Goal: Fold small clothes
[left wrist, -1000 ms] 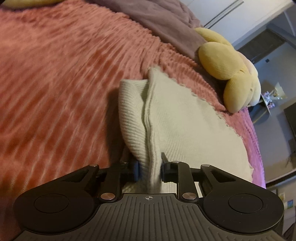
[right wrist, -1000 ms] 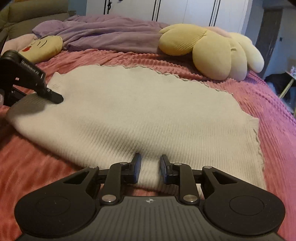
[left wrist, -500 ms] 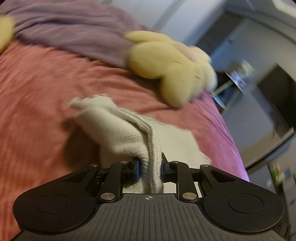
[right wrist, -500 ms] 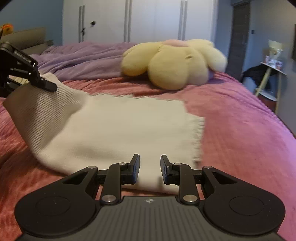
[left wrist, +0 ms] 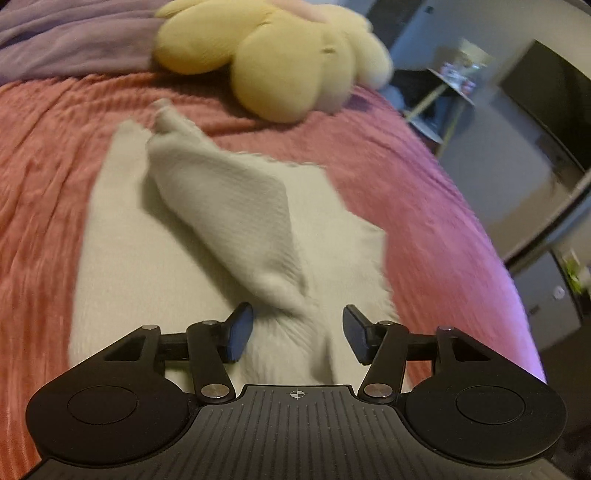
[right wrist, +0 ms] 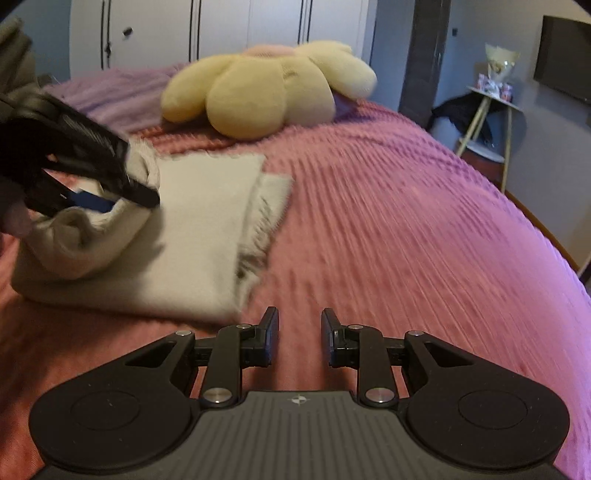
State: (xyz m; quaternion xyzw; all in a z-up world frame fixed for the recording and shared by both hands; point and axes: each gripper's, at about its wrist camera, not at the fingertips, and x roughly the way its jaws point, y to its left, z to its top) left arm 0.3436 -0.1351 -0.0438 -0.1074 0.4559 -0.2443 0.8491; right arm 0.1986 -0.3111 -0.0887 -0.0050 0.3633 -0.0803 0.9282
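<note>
left gripper (left wrist: 298,332): jaws opening, pads apart | right gripper (right wrist: 299,338): narrow gap, seemingly empty, angled down

We see a dim, warm-lit room in both views, with no hard shadows. Motion blur smears the cream garment (left wrist: 229,221) and the pink bedspread (left wrist: 48,184) in the left wrist view, and the garment's fringe in the right. Only the black gripper bodies stay sharp. Fisheye distortion bends the bed edge and the wardrobe (right wrist: 221,29), and dark vignetting fills the corners.

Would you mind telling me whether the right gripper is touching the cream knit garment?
Apart: the right wrist view shows the right gripper over bare pink bedspread, garment off to its left.
</note>
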